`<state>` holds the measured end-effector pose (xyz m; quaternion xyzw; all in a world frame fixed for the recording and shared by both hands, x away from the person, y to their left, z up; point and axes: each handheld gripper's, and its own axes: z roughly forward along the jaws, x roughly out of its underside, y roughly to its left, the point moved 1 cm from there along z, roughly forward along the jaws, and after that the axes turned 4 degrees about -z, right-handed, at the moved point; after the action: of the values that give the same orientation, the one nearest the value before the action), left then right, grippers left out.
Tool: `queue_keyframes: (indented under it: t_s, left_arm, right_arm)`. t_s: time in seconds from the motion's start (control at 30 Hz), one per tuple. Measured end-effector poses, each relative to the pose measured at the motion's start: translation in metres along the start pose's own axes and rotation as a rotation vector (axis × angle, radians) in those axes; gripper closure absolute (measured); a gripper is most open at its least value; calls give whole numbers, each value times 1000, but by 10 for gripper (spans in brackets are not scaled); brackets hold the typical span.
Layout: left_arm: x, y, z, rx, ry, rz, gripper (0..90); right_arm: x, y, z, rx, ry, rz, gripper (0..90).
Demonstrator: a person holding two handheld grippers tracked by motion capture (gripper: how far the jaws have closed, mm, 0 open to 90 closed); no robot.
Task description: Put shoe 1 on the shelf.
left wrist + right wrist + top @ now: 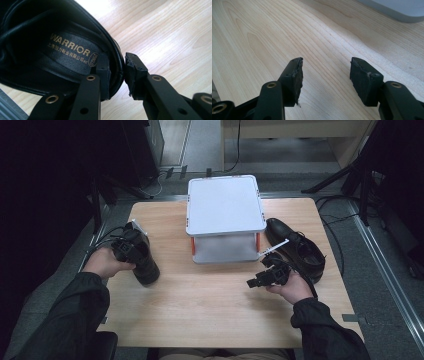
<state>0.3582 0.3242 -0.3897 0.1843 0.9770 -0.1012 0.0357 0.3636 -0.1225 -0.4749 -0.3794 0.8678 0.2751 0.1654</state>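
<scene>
A black leather shoe [146, 265] lies at the table's left side, its gold-lettered insole [67, 50] open to the left gripper view. My left gripper [116, 67] is shut on the shoe's rim, one jaw inside the opening and the other pressed on the outer wall. In the high view the left gripper [129, 249] sits over the shoe's opening. The matching black shoe [297, 251] rests at the right, beside the white stand. My right gripper [260, 280] stands open just in front of that shoe, and nothing lies between its jaws [325, 72] but bare wood.
A white two-level stand [226, 205] with orange posts stands at the middle back of the wooden table [210, 305]; its edge [397, 7] shows in the right gripper view. Dark stands and cables crowd the floor around the table.
</scene>
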Motion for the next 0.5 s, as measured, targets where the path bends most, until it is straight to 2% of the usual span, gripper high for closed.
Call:
queue_keyframes:
  t_s: [0.33,0.5]
  left_arm:
    - [25,18,-3,23,-17,-35,743]
    - [27,18,-3,20,-32,-40,734]
  right_arm:
    - [0,1,1,0,5,0,448]
    - [0,1,2,0,8,-1,448]
